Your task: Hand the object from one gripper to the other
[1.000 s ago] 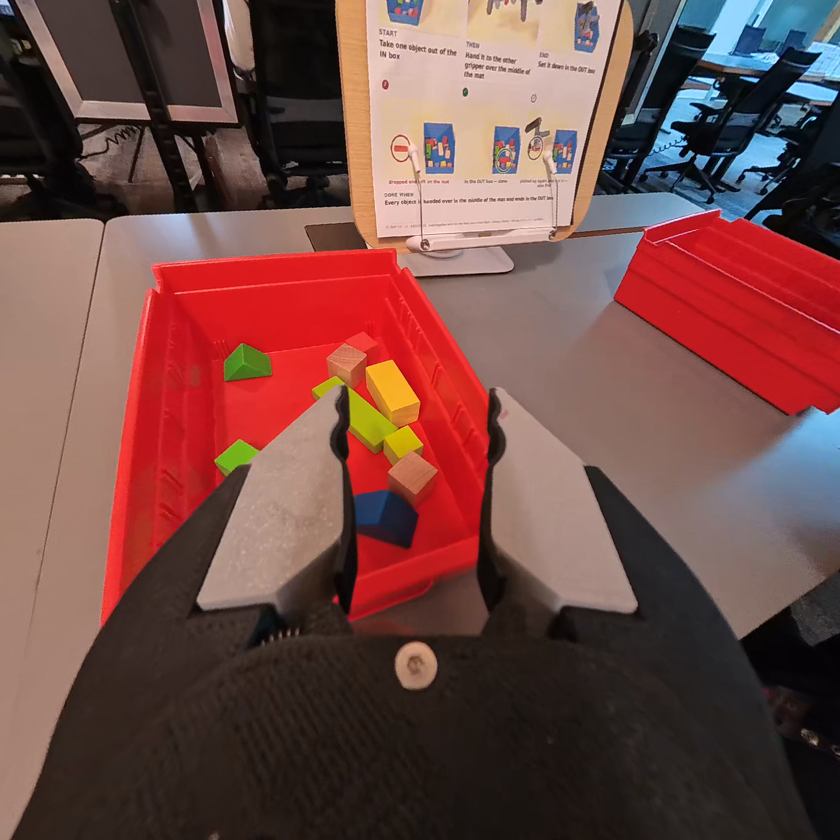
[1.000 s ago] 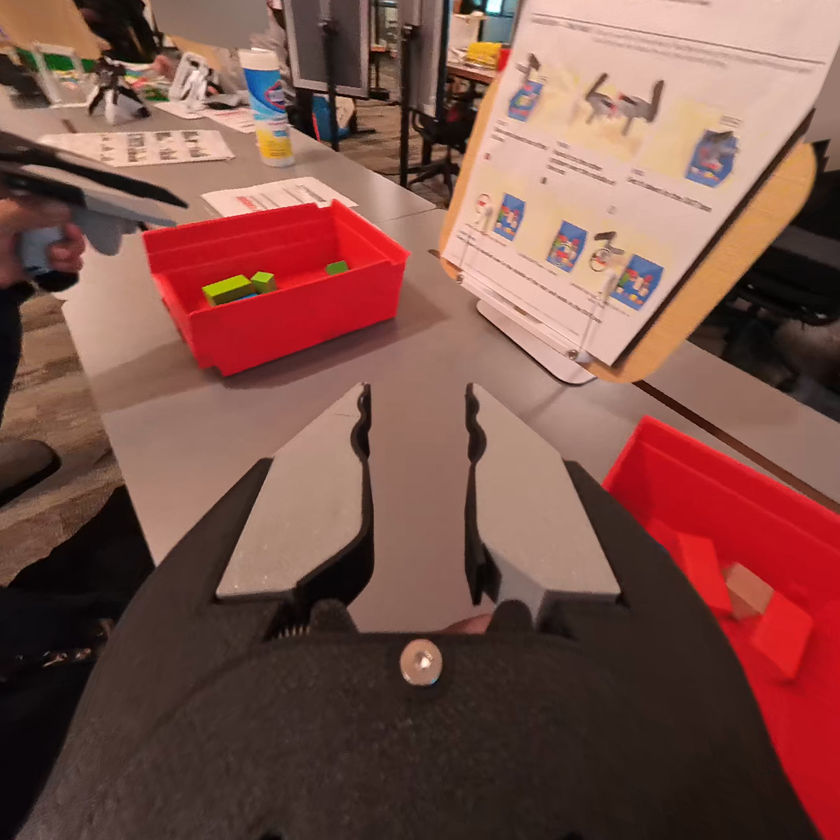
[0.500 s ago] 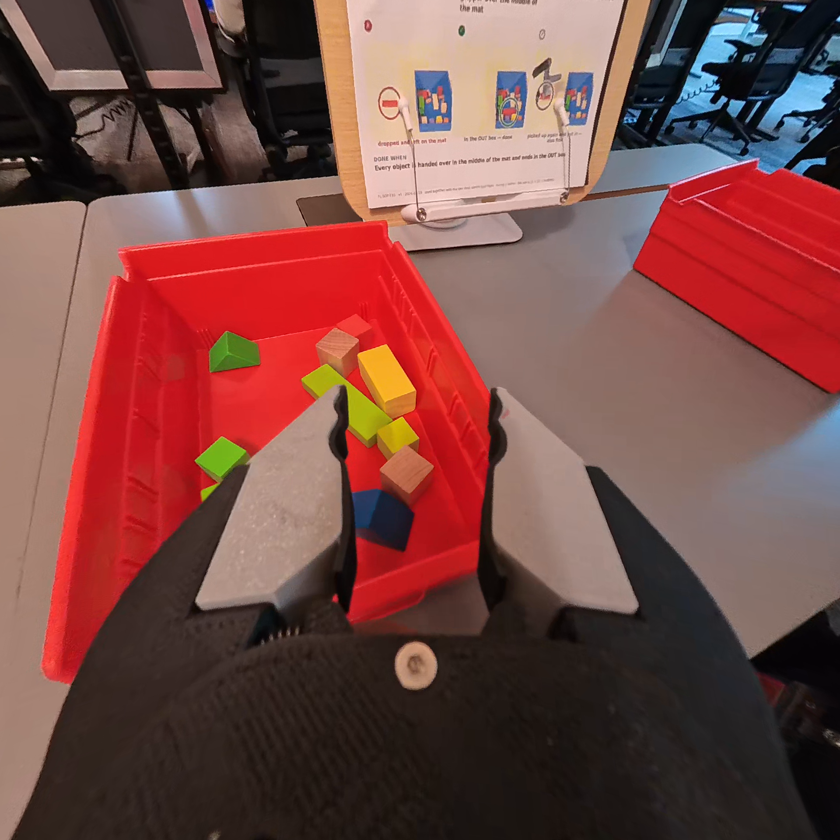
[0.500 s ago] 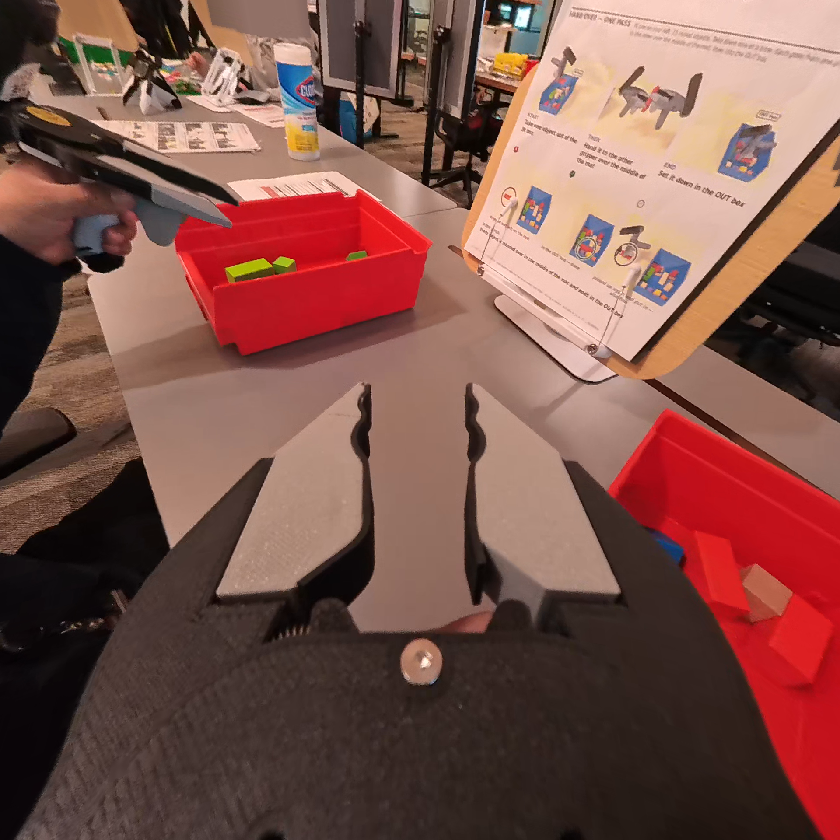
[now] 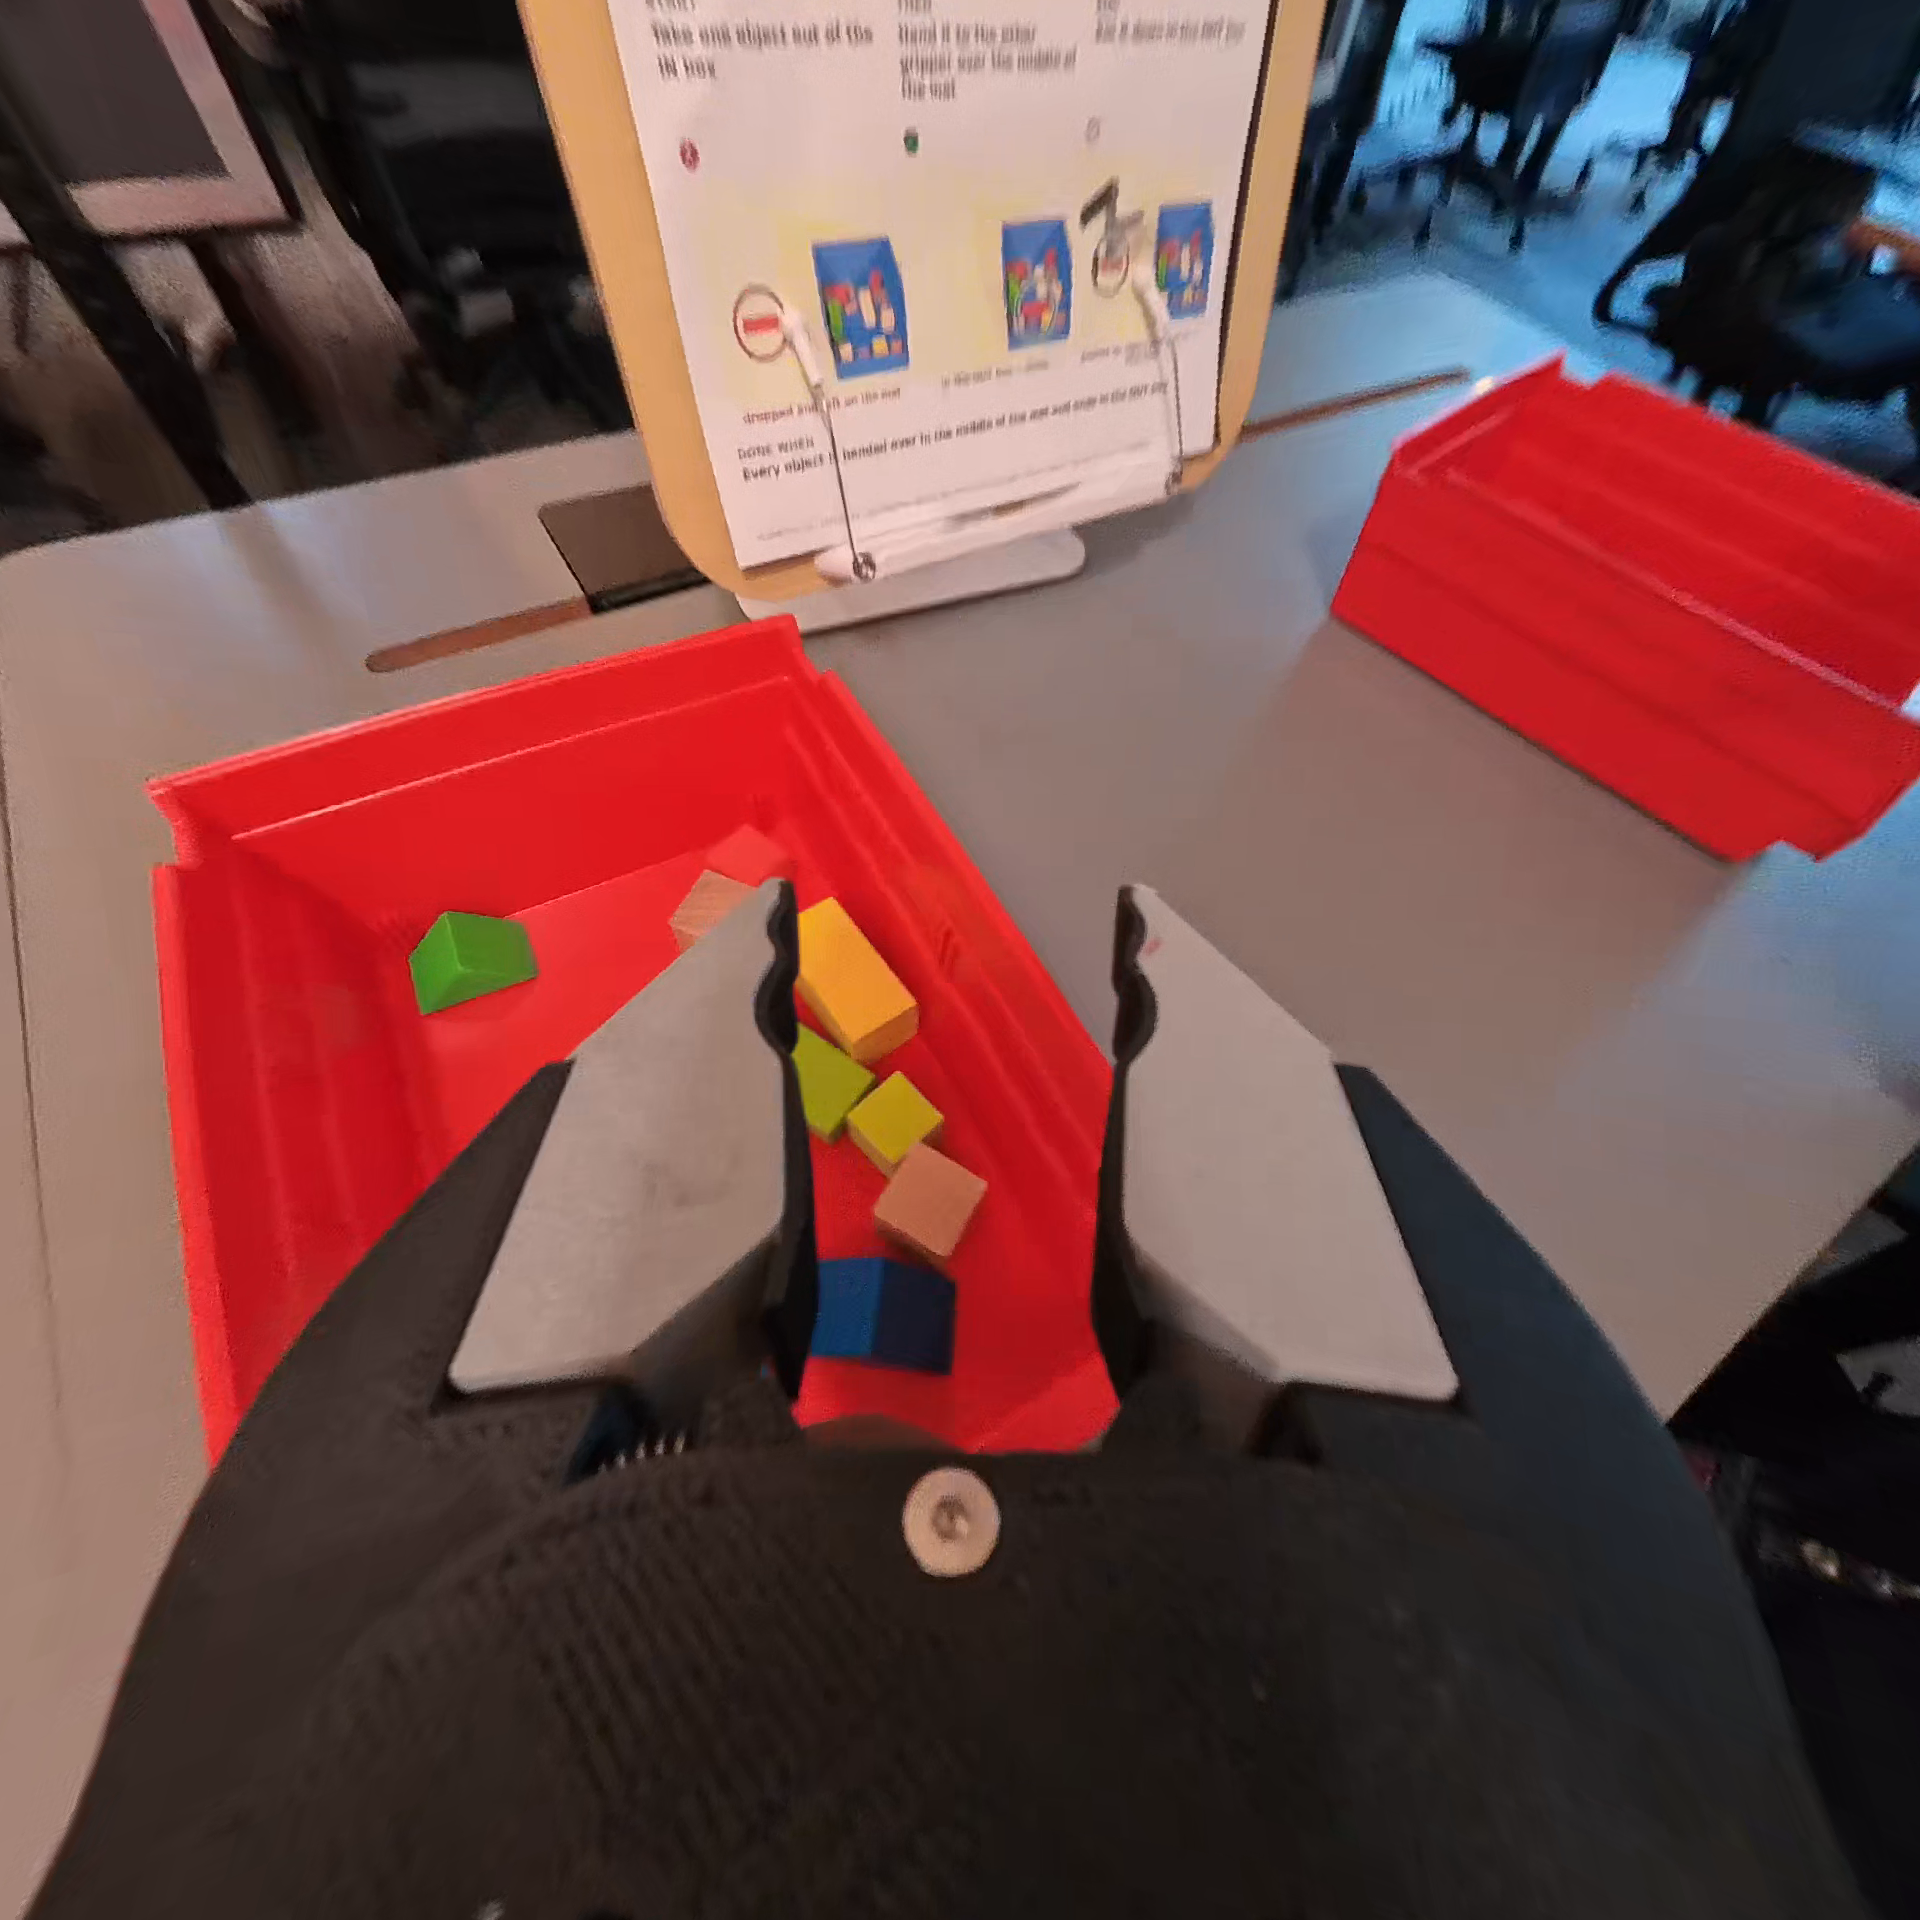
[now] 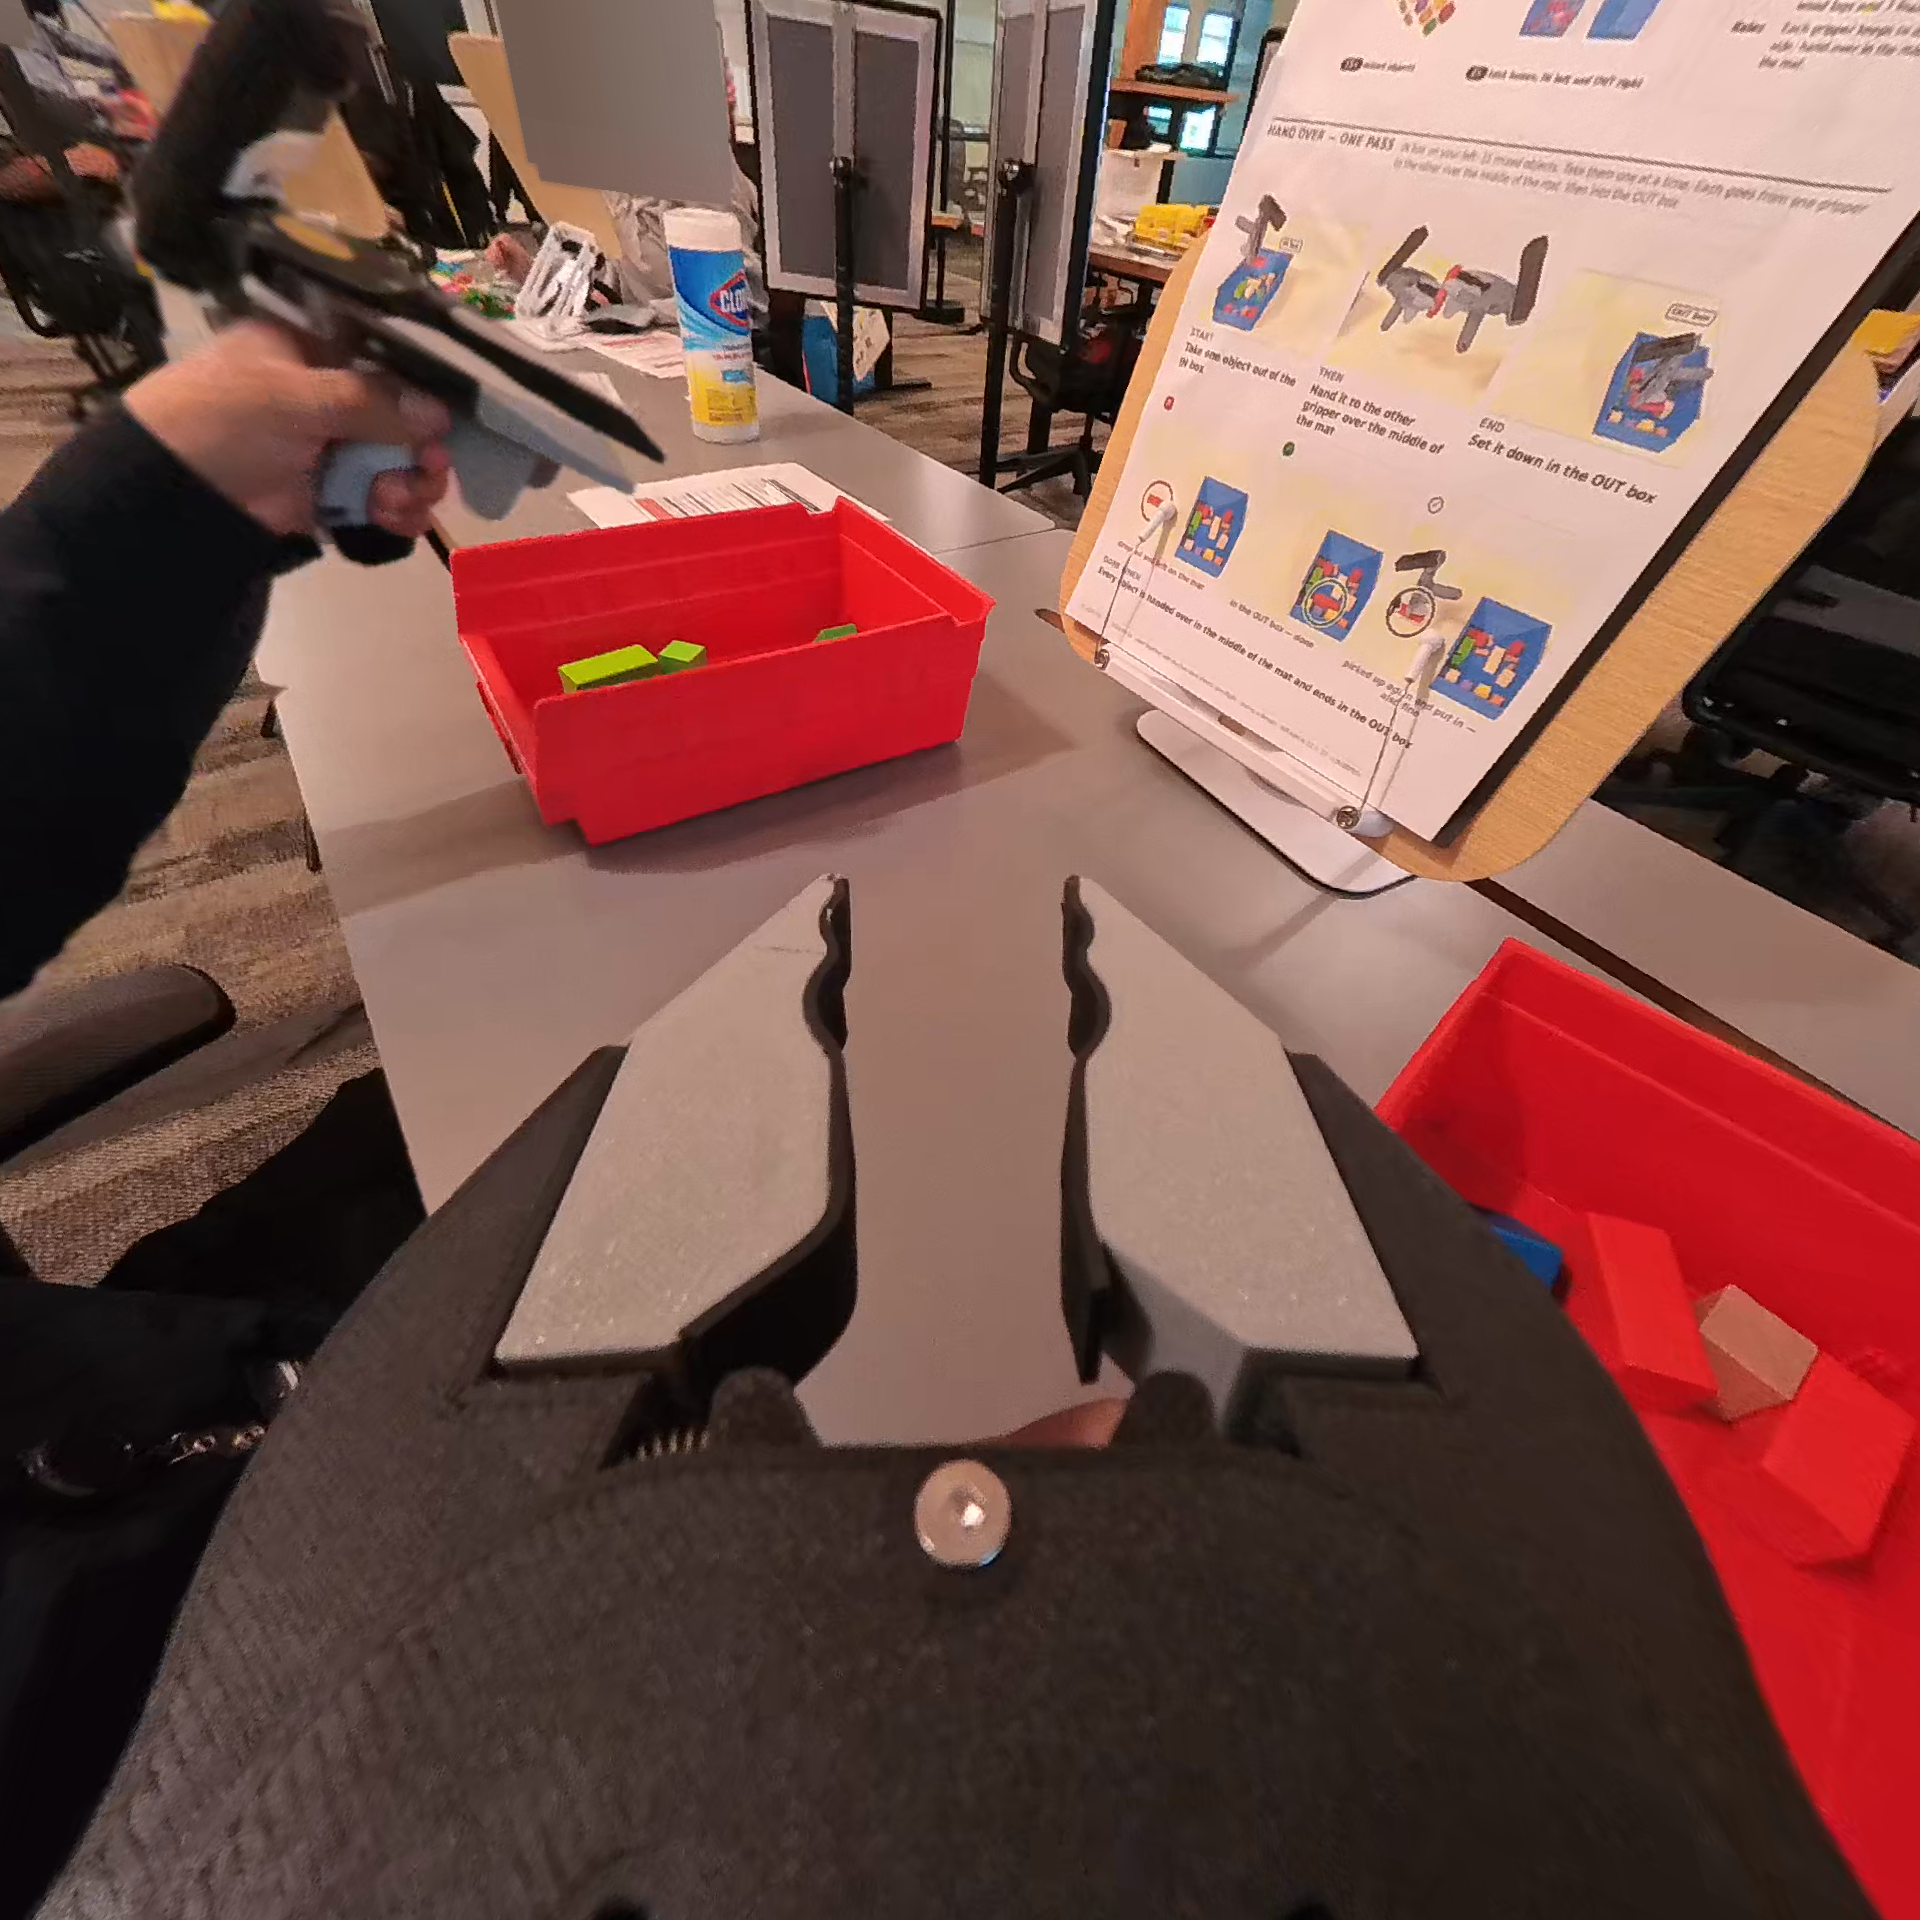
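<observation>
The left claw (image 5: 943,925) hangs open and empty above the near right part of the red bin (image 5: 312,1039) that stands on the left side of the grey tabletop (image 5: 1351,935), its fingers tilted down toward the blocks inside and touching none of them. No single block is singled out yet; the likeliest pick, judged from where the gap points, is one of the row seen between the fingers: a yellow block (image 5: 852,977) farthest off, a lime block (image 5: 896,1120) and a tan cube (image 5: 928,1203) nearer, and a blue block (image 5: 881,1314) nearest of all. The yellow block's long axis runs from far left to near right, roughly along the line of the fingers, so closing across its narrow width looks the natural approach. A green wedge (image 5: 470,958) lies well apart at the far left of the bin floor. The right claw (image 6: 954,914) is also open with nothing in it, held over bare tabletop in the middle, between the two bins, with the second red bin (image 6: 1662,1091) just to its right already holding some blocks. The left claw is plainly the nearer one to the blocks still to be moved, and the right waits where a handover would take place. An instruction sheet on a stand (image 5: 935,260) rises at the far edge.
</observation>
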{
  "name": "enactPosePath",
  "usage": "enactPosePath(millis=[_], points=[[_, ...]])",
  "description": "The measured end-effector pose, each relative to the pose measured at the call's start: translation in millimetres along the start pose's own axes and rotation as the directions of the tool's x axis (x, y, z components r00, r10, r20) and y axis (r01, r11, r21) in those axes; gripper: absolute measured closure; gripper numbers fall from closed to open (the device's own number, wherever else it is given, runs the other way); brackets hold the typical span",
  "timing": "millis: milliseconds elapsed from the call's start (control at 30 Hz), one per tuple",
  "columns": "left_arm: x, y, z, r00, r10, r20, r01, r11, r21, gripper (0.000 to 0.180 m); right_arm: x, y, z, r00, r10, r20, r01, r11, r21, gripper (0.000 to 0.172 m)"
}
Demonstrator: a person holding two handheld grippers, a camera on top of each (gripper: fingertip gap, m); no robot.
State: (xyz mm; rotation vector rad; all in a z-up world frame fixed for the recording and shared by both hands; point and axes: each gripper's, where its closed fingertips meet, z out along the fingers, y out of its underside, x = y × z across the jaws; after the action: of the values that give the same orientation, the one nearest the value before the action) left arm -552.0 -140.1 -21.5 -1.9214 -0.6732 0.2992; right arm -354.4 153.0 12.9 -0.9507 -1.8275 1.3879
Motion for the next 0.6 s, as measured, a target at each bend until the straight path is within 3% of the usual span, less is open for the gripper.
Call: enactPosePath(millis=[100, 233, 500, 600], points=[[-20.7, -4.3, 25.0, 0.998, 0.06, -0.003, -0.059, 0.99, -0.127, 0.123, -1.0, -0.4, -2.6, 1.0, -0.014, -0.008, 0.014, 1.0, 0.0, 0.134], [-41.1, 14.2, 65.7, 0.997, 0.074, -0.029, -0.079, 0.952, -0.295, 0.124, -6.6, -2.2, 1.3, 1.0, 0.003, 0.027, -0.003, 1.0, 0.016, 0.134], [-103.1, 88.1, 127.5, 0.971, 0.234, 0.042, -0.161, 0.777, -0.608, 0.126, -6.6, 13.1, 21.4, 1.0, -0.01, 0.028, 0.012, 0.998, -0.056, 0.133], [-108.3, 103.6, 140.2, 0.979, 0.205, 0.009, -0.15, 0.745, -0.65, 0.127, -2.6, 15.4, 20.1, 1.0, -0.021, 0.012, 0.022, 0.998, -0.066, 0.133]])
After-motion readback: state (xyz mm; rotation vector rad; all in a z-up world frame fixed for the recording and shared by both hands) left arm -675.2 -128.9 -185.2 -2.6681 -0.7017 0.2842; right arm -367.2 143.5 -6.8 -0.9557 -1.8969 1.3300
